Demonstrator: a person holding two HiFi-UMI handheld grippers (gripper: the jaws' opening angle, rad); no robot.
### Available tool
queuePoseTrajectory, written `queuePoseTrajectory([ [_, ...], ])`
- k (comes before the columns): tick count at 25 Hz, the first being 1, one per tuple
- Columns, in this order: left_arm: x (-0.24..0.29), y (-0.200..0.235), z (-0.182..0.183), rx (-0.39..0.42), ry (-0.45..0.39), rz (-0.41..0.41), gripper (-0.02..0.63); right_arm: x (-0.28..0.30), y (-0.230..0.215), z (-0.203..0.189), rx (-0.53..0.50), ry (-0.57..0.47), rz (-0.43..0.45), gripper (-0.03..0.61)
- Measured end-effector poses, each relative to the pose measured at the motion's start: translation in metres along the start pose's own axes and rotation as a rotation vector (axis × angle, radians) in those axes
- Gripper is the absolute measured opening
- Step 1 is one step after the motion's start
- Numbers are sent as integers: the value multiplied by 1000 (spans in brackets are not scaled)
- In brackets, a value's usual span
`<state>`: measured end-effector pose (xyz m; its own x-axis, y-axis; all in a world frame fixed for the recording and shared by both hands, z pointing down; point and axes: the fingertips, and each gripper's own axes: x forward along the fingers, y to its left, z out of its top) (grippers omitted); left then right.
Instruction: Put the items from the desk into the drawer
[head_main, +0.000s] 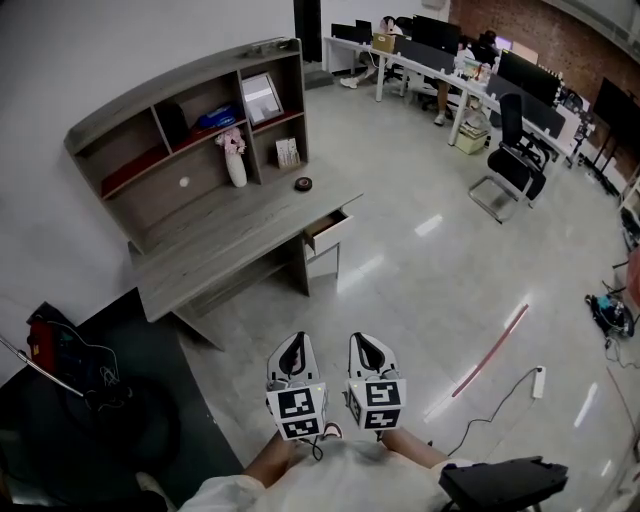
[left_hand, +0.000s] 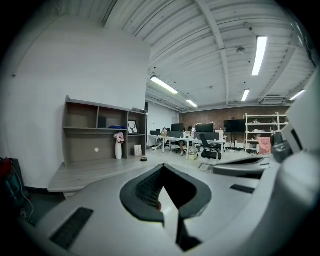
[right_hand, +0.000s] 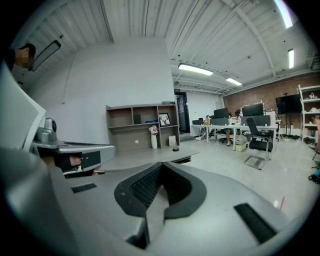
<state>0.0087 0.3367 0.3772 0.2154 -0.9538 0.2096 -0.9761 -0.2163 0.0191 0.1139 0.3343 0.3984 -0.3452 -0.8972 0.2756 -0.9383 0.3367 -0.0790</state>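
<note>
A grey wooden desk (head_main: 230, 250) with a shelf hutch stands against the wall, well ahead of me. Its drawer (head_main: 328, 230) at the right end is pulled partly out. On the desk lie a small black round item (head_main: 303, 184), a white vase of pink flowers (head_main: 235, 165) and a booklet (head_main: 288, 152). My left gripper (head_main: 296, 340) and right gripper (head_main: 363, 339) are held side by side close to my body, over the floor and far from the desk. Both are shut with nothing between the jaws. The right gripper view shows the desk (right_hand: 145, 159) and drawer (right_hand: 182, 161) in the distance.
A framed picture (head_main: 262, 97) sits in the hutch. An office chair (head_main: 515, 160) and rows of desks with monitors (head_main: 440, 40) fill the back right. A power strip (head_main: 538, 382) and red strip (head_main: 490, 350) lie on the floor. A dark mat with a bag (head_main: 60, 350) lies at left.
</note>
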Motion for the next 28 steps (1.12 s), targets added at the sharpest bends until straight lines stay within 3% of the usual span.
queuePoseTrajectory([
  [8,33,6,4,-41,5,36,-3,18,-22,4,-5,9,-7,-2],
  [15,68,11,5,-21,16,36,-3,54,-40,14,17,-10,-17,-2],
  [22,148,20,7,-44,22,26,-3,122,-74,28,-3,-5,-20,-2],
  [28,219,30,30,-57,14,29,-3,186,-103,56,-24,1,1,-2],
])
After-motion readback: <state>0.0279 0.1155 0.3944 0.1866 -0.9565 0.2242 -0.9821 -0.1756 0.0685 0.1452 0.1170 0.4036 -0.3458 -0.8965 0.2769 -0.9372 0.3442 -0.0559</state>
